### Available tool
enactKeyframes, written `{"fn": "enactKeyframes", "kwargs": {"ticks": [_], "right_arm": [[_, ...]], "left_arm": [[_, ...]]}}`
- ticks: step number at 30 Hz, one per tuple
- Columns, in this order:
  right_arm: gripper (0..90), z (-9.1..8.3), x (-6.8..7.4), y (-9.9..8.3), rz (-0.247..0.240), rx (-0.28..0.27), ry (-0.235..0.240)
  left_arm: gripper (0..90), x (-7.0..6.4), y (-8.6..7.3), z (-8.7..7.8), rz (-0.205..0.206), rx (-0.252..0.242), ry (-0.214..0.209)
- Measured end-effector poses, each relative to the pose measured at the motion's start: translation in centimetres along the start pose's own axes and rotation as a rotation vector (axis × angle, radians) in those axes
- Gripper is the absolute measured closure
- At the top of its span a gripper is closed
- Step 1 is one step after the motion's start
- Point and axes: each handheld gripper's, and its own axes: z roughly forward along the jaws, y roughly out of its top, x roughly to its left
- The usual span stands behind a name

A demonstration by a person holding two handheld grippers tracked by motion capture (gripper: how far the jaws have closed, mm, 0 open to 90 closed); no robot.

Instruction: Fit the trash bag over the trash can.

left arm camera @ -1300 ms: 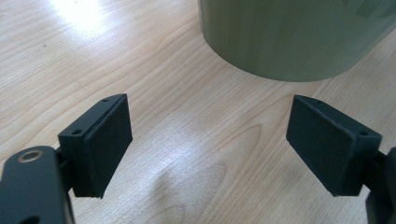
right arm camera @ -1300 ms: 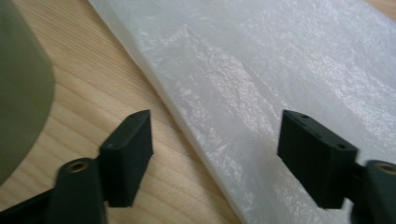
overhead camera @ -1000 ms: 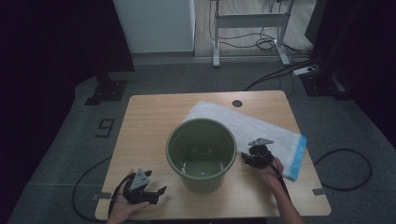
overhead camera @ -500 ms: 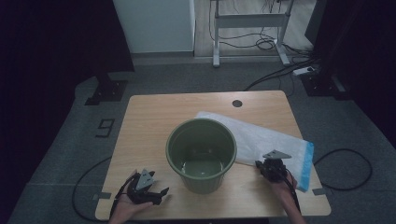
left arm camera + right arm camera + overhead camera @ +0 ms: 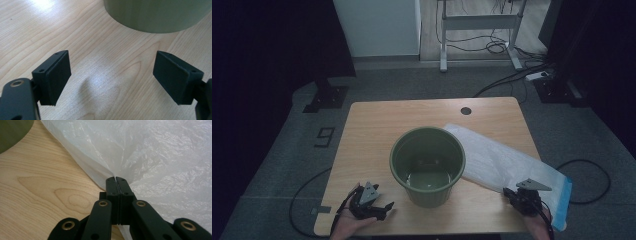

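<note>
Wooden table w/ a small round hole near its far edge. Green bucket stands upright at the middle, a bit toward the near edge, open top up. White plastic bag lies flat on the table to the bucket's right, its left end touching or tucked just behind the bucket, blue strip at its near-right end by the table corner. Right gripper at the near-right, jaws pressed together on the bag's edge, thin film pinched between them. Left gripper at the near-left, low over bare wood, jaws wide apart, nothing between; bucket wall just ahead of it.
</note>
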Motion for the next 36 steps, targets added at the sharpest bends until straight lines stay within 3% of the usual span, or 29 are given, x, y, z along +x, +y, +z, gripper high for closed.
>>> {"fn": "enactKeyframes", "kwargs": {"ticks": [2,3,4,5,6,8,11,14,19,23,29,33,36], "right_arm": [[84.4,0.0,0.0,0.0,-0.002,0.001,0.002],[67.8,0.1,0.5,0.2,-0.025,-0.004,0.007],[59.3,0.1,0.8,0.4,-0.035,-0.016,0.003],[59.3,0.1,0.8,0.4,-0.035,-0.016,0.003],[46.9,0.1,1.7,1.0,-0.053,-0.047,0.000],[38.1,0.4,2.7,1.8,-0.080,-0.071,-0.006],[32.9,1.1,3.6,2.8,-0.098,-0.079,-0.003],[26.3,3.3,4.8,4.5,-0.106,-0.053,0.000],[23.8,6.1,5.7,5.5,-0.121,-0.014,-0.032],[30.3,7.2,5.7,5.4,-0.127,-0.002,-0.067],[61.9,6.9,5.1,5.3,-0.083,-0.021,-0.046],[83.8,6.7,4.4,5.2,-0.091,-0.022,-0.082],[88.8,6.5,4.0,5.0,-0.085,-0.063,-0.084]], "left_arm": [[14.5,0.0,0.0,0.0,0.000,-0.002,-0.001],[14.5,0.0,0.0,-0.1,-0.001,-0.004,-0.002],[14.5,0.0,0.0,-0.1,-0.002,-0.004,-0.003],[14.5,0.0,0.0,-0.1,-0.002,-0.004,-0.003],[14.5,0.1,-0.1,-0.1,-0.004,-0.003,-0.001],[14.5,0.1,-0.1,0.0,-0.003,-0.002,-0.001],[14.5,0.1,-0.1,-0.1,-0.002,-0.002,-0.001],[14.5,0.1,-0.1,-0.2,-0.002,-0.006,0.000],[14.5,0.4,-0.3,-0.3,-0.008,-0.006,0.000],[14.5,0.5,-0.4,-0.4,-0.027,-0.010,-0.005],[14.5,0.7,-0.4,-0.6,-0.066,-0.024,-0.026],[14.5,0.6,-0.4,-0.5,-0.069,-0.022,-0.035],[14.5,0.7,-0.5,-0.3,-0.068,-0.009,-0.030]]}}
